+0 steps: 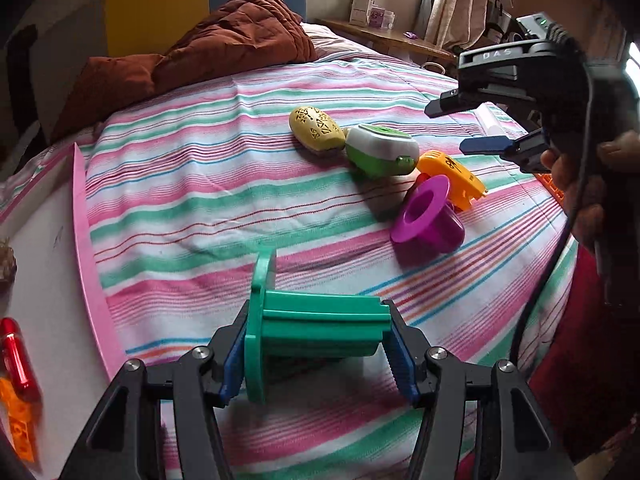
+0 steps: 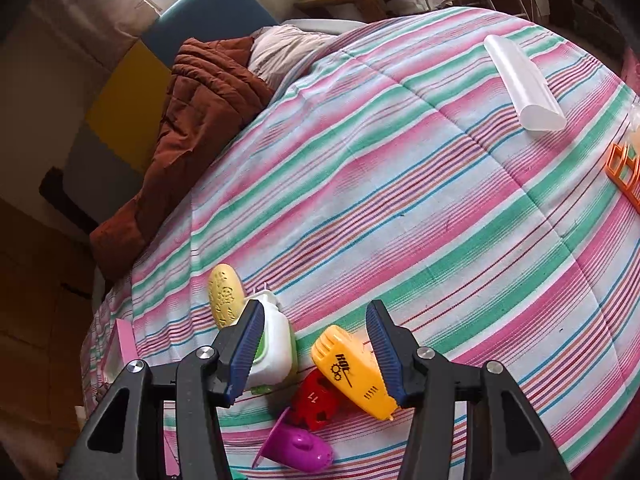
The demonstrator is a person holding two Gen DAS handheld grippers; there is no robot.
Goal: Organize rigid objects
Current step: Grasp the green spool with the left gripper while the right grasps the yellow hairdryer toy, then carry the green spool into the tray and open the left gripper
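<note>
My left gripper (image 1: 316, 350) is shut on a green plastic spool (image 1: 312, 328) and holds it just above the striped bedspread (image 1: 208, 184). Beyond it lie a yellow oval toy (image 1: 316, 130), a green-and-white case (image 1: 380, 152), an orange toy body (image 1: 452, 178) and a purple hat-shaped cup (image 1: 428, 220). My right gripper (image 2: 316, 350) is open and empty, hovering over the same cluster: the yellow oval (image 2: 225, 294), the white case (image 2: 272, 344), the orange body (image 2: 354, 372), a red piece (image 2: 316, 400) and the purple cup (image 2: 296, 446). It also shows in the left wrist view (image 1: 472, 124).
A pink-rimmed white box (image 1: 86, 248) stands at the left, with a red piece (image 1: 16, 356) and an orange piece (image 1: 18, 424) inside. A white plastic tube (image 2: 524, 84) and an orange frame (image 2: 626, 176) lie at the right of the bed. A brown quilt (image 1: 224, 48) lies at the back.
</note>
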